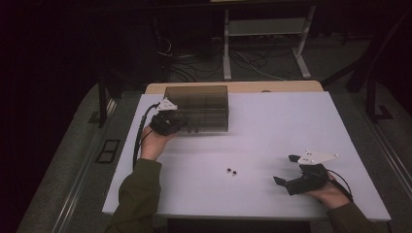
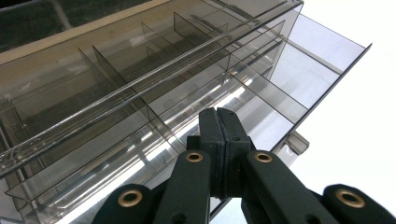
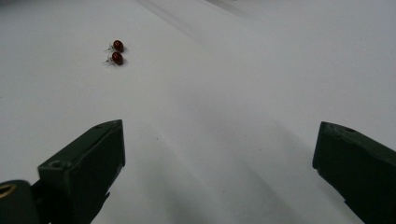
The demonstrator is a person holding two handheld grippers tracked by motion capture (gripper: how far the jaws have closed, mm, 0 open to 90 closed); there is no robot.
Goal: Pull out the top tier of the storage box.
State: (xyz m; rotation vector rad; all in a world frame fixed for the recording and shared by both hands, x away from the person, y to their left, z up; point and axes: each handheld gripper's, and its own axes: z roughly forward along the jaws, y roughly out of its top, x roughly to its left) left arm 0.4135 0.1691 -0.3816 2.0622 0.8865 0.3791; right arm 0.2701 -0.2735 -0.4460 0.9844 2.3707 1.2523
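On the white table (image 1: 272, 126) I have one gripper in each hand, two in all. My left gripper (image 1: 170, 121) sits at the front of the one smoked-plastic box (image 1: 197, 99) near the table's far left corner. In the left gripper view its jaws are pressed flat together, with nothing visible between them, and the tips lie against a drawer (image 2: 261, 93) that stands pulled out from the box front (I cannot tell whether they catch the drawer's edge or only rest on it). That drawer is cut into compartments by clear dividers, and the ones I can see hold nothing. Another divided level of the box shows above and behind it.

My right gripper (image 1: 286, 170) rests low near the table's right front edge, pointing left across the table, and its jaws stand wide apart with only bare table between them.

The two studs (image 1: 231, 171) lie side by side, nearly touching, on open table near the front, between my hands but closer to the right one. In the right gripper view they (image 3: 116, 52) are small, dark red and round, each with a thin metal post, ahead of the jaws and off to the left of their gap. They are well apart from the box and touched by neither gripper.
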